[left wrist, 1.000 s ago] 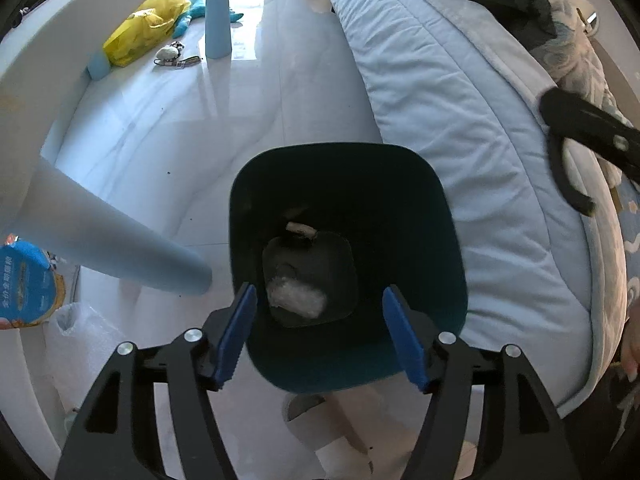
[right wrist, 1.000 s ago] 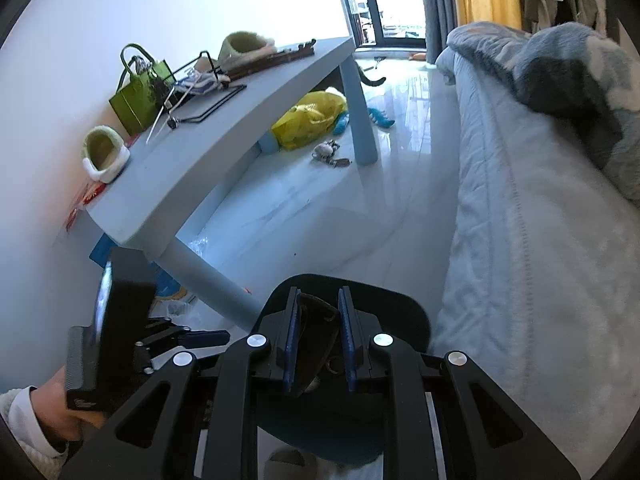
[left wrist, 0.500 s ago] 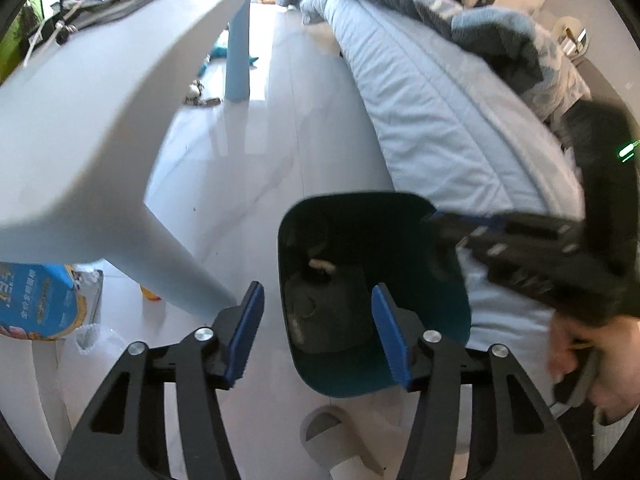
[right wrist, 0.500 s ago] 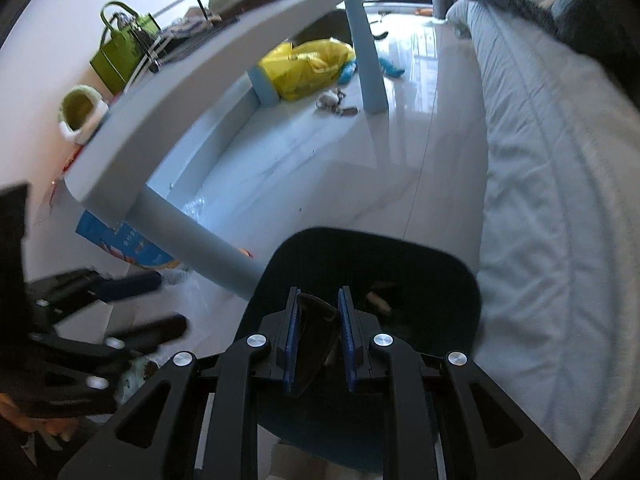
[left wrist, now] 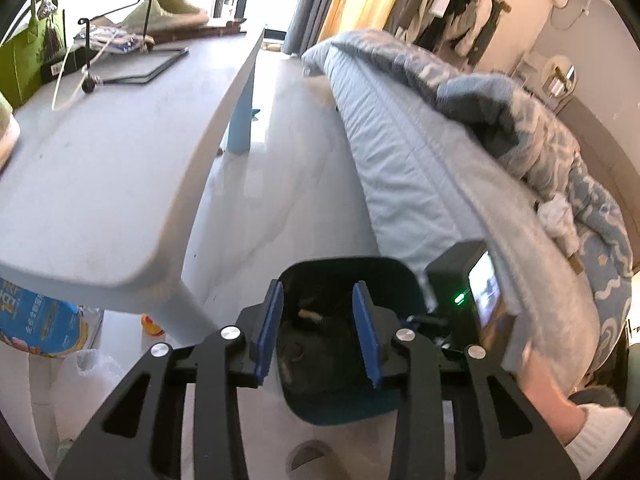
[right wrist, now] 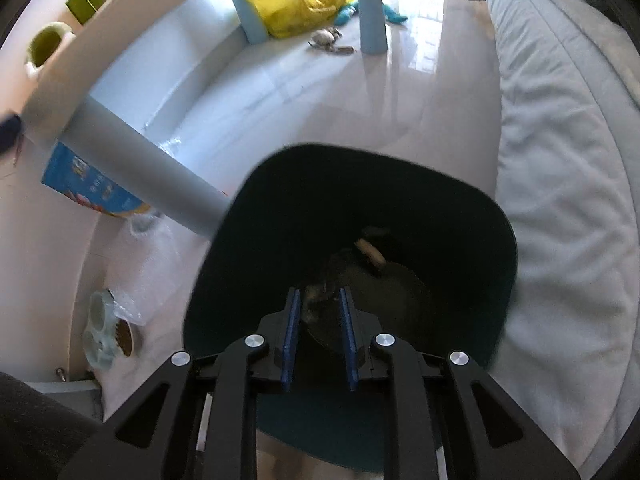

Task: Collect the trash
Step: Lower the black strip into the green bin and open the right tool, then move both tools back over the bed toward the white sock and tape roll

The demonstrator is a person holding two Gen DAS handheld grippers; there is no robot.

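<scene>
A dark teal bin (right wrist: 360,160) stands on the pale floor between a table leg and the bed. My right gripper (right wrist: 319,294) hangs over its mouth, pointing steeply down, shut on a dark crumpled piece of trash (right wrist: 320,320). A small tan scrap (right wrist: 370,254) lies at the bin's bottom. My left gripper (left wrist: 318,292) is higher up above the bin (left wrist: 344,270). Its jaws are closing and nothing is between its blue pads. A white crumpled tissue (left wrist: 556,212) rests on the bed's blanket.
A light-blue table (left wrist: 100,184) with a green bag and clutter sits left, its leg (right wrist: 140,168) beside the bin. The quilted bed (left wrist: 420,168) runs along the right. A blue package (left wrist: 32,320), a yellow bag (right wrist: 300,4) and a pet dish (right wrist: 104,332) lie on the floor.
My left gripper rose and tilted up away from the bin while its jaws narrowed. My right gripper sank toward the bin's mouth, still gripping the dark piece.
</scene>
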